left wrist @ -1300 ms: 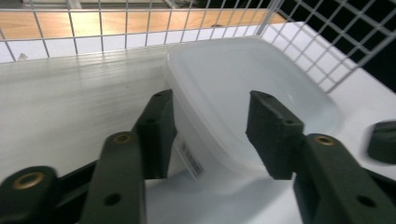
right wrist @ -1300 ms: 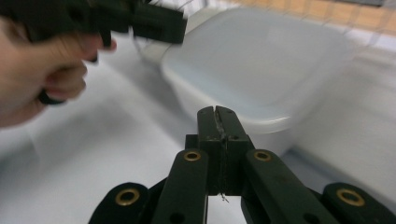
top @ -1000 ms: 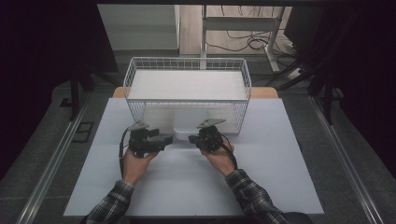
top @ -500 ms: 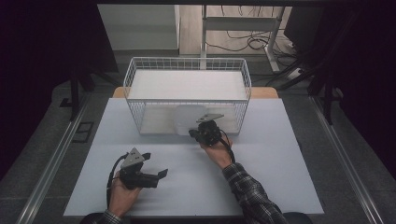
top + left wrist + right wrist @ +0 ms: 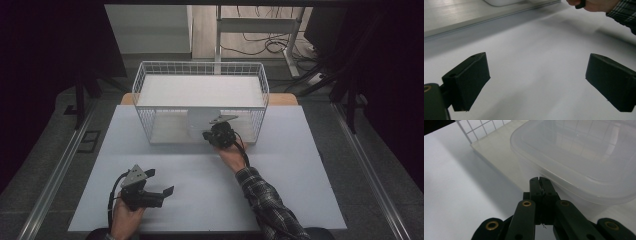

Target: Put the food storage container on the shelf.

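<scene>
The right gripper [image 5: 206,134] has its two black jaws pressed flat together, with nothing visible between the pads in the right gripper view, and its tips [image 5: 540,185] point at the near wall of a clear plastic container [image 5: 584,157], close to it; whether they touch cannot be told. The container stands inside the white wire basket [image 5: 150,127] at the far middle of the table, low on the basket's floor near its front mesh, under a white panel that covers the basket's top

The container looks light and thin-walled, translucent, with a rolled rim and rounded corners. Its smooth sides are probably slippery and would flex under a hard squeeze, so a pinch across the wall is a poor hold. The rim is the stiffest part, and a jaw over the lip with the other pad against the outer wall would likely be the surest grip. Being empty, as far as can be seen, it should slide easily on the basket floor and could skate away from a push

The left gripper [image 5: 159,192] sits well apart, low at the near left of the white table [image 5: 300,165], in the person's left hand [image 5: 125,220]. Its jaws have just been opening and now stand wide apart, with nothing between the pads [image 5: 469,80], only bare tabletop
</scene>
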Demonstrator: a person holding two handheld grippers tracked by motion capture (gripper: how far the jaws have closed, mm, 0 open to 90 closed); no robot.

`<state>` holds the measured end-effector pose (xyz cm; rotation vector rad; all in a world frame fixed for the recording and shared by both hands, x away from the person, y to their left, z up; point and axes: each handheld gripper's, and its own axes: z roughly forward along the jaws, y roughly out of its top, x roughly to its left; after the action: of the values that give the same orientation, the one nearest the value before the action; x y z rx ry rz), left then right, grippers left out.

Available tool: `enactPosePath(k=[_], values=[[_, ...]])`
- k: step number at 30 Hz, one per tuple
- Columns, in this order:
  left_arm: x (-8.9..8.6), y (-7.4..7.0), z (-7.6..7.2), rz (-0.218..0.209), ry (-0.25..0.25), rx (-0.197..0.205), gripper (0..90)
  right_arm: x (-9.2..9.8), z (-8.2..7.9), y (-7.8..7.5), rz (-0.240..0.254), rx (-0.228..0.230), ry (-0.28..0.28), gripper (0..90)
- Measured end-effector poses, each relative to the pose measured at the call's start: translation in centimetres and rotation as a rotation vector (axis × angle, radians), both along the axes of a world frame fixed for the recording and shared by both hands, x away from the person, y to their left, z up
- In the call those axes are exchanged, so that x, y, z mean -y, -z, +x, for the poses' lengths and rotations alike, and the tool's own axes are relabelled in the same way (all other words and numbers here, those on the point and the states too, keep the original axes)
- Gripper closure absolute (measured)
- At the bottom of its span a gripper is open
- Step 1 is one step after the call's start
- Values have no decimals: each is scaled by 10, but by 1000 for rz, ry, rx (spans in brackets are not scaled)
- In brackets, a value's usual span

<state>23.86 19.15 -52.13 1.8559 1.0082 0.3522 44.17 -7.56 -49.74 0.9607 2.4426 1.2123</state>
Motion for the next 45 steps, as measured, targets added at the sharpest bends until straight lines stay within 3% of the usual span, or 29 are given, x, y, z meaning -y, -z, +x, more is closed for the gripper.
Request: enactPosePath(k=[9, 18, 37, 45], values=[[-2, 0, -2, 15, -16, -1, 47, 2, 4, 2, 14, -9, 2, 837], [0, 2, -1, 56, -18, -2, 38, 8, -9, -4, 35, 1, -10, 644], [1, 4, 0, 49, 7, -20, 37, 20, -31, -11, 48, -13, -43, 311], [0, 5, 1, 40, 12, -27, 37, 24, -40, -9, 37, 10, -59, 175]])
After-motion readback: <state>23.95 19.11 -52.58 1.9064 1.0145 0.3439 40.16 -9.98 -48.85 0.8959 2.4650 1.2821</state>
